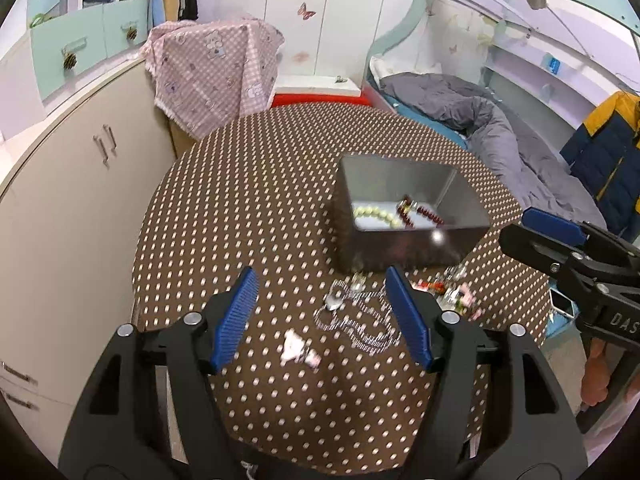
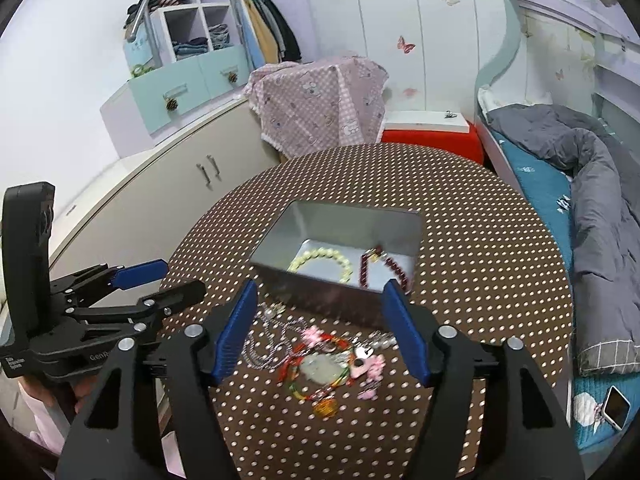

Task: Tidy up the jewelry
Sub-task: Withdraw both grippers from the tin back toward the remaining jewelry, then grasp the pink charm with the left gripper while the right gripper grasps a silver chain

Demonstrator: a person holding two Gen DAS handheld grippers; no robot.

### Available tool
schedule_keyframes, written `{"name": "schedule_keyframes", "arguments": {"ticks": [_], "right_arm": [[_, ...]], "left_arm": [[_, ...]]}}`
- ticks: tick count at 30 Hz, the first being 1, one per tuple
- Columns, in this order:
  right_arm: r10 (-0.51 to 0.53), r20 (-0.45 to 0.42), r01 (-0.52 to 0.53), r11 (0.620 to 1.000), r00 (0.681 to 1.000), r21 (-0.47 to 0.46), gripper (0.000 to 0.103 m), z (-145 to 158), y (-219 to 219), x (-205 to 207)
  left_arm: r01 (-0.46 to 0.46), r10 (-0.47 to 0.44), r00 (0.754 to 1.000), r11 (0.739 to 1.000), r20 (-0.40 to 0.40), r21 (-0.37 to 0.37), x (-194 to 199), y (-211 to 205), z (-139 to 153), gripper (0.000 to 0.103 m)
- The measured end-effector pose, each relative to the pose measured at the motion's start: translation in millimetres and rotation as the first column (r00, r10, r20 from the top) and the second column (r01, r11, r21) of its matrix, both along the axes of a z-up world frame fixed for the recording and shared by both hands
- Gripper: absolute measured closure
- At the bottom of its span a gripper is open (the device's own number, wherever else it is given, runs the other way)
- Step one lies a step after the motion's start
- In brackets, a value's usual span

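Observation:
A grey metal box (image 1: pixel 404 248) (image 2: pixel 320 300) stands on the round dotted table (image 1: pixel 248 208) (image 2: pixel 480 248). Inside lie a pale bead bracelet (image 1: pixel 376 214) (image 2: pixel 320 258) and a dark red bead bracelet (image 1: pixel 424 212) (image 2: pixel 384 268). In front of the box lie a silver chain (image 1: pixel 356 324) (image 2: pixel 272 340), a pink hair clip (image 1: pixel 298 348), a red cord with a pale pendant (image 2: pixel 320 366) and pink charms (image 2: pixel 372 366). My left gripper (image 1: pixel 324 316) is open above the chain. My right gripper (image 2: pixel 320 328) is open above the jewelry pile.
A low cabinet (image 1: pixel 72 184) stands left of the table. A pink checked cloth (image 1: pixel 216 72) covers something behind it. A bed with a grey duvet (image 2: pixel 592 216) runs along the right, with a phone (image 2: pixel 616 406) on it.

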State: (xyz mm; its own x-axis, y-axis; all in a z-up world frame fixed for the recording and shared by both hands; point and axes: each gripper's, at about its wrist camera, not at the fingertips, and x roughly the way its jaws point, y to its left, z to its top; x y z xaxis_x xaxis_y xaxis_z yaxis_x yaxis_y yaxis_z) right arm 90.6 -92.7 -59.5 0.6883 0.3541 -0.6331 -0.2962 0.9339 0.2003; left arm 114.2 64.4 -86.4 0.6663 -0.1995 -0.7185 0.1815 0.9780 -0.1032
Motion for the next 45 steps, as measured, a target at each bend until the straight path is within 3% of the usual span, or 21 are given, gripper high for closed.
{"name": "schedule_keyframes", "arguments": {"ticks": [10, 17, 18, 19, 24, 26, 28, 31, 45], "right_arm": [[0.040, -0.074, -0.042, 0.999, 0.996, -0.031, 0.029, -23.0, 24.8, -5.5], [0.037, -0.129, -0.045, 0.997, 0.991, -0.058, 0.029, -40.3, 34.6, -5.6], [0.040, -0.132, -0.048, 0.997, 0.990, -0.058, 0.029, -41.4, 35.6, -6.6], [0.047, -0.137, -0.055, 0.997, 0.989, -0.055, 0.029, -42.9, 36.6, -7.0], [0.053, -0.155, -0.063, 0.996, 0.987, -0.061, 0.029, -47.8, 40.0, -5.2], [0.053, -0.158, -0.064, 0.996, 0.986, -0.062, 0.029, -48.5, 40.7, -4.6], [0.053, -0.162, -0.065, 0.996, 0.985, -0.064, 0.029, -49.3, 41.3, -3.7], [0.053, -0.169, -0.065, 0.996, 0.984, -0.064, 0.029, -52.1, 42.6, -2.2], [0.059, -0.159, -0.072, 0.995, 0.986, -0.074, 0.031, -54.2, 53.1, 9.0]], "left_arm": [[-0.007, 0.007, 0.996, 1.000, -0.089, 0.001, -13.5, 12.6, -33.7, 0.029], [0.045, -0.052, 0.993, 0.997, -0.105, -0.063, -20.0, 15.8, -50.2, 0.030], [0.039, -0.045, 0.994, 0.997, -0.103, -0.060, -19.6, 16.3, -53.2, 0.032], [0.036, -0.042, 0.994, 0.998, -0.103, -0.061, -19.2, 15.8, -55.4, 0.041], [0.039, -0.046, 0.990, 0.998, -0.134, -0.056, -12.3, 13.0, -64.6, 0.067], [0.037, -0.044, 0.989, 0.998, -0.141, -0.048, -10.7, 11.7, -67.5, 0.068], [0.031, -0.036, 0.990, 0.999, -0.136, -0.039, -10.3, 11.7, -66.9, 0.076], [0.027, -0.031, 0.990, 0.999, -0.140, -0.034, -8.8, 12.1, -67.1, 0.081], [0.011, -0.018, 0.993, 0.998, -0.115, -0.059, -7.8, 23.9, -64.5, 0.081]]}}
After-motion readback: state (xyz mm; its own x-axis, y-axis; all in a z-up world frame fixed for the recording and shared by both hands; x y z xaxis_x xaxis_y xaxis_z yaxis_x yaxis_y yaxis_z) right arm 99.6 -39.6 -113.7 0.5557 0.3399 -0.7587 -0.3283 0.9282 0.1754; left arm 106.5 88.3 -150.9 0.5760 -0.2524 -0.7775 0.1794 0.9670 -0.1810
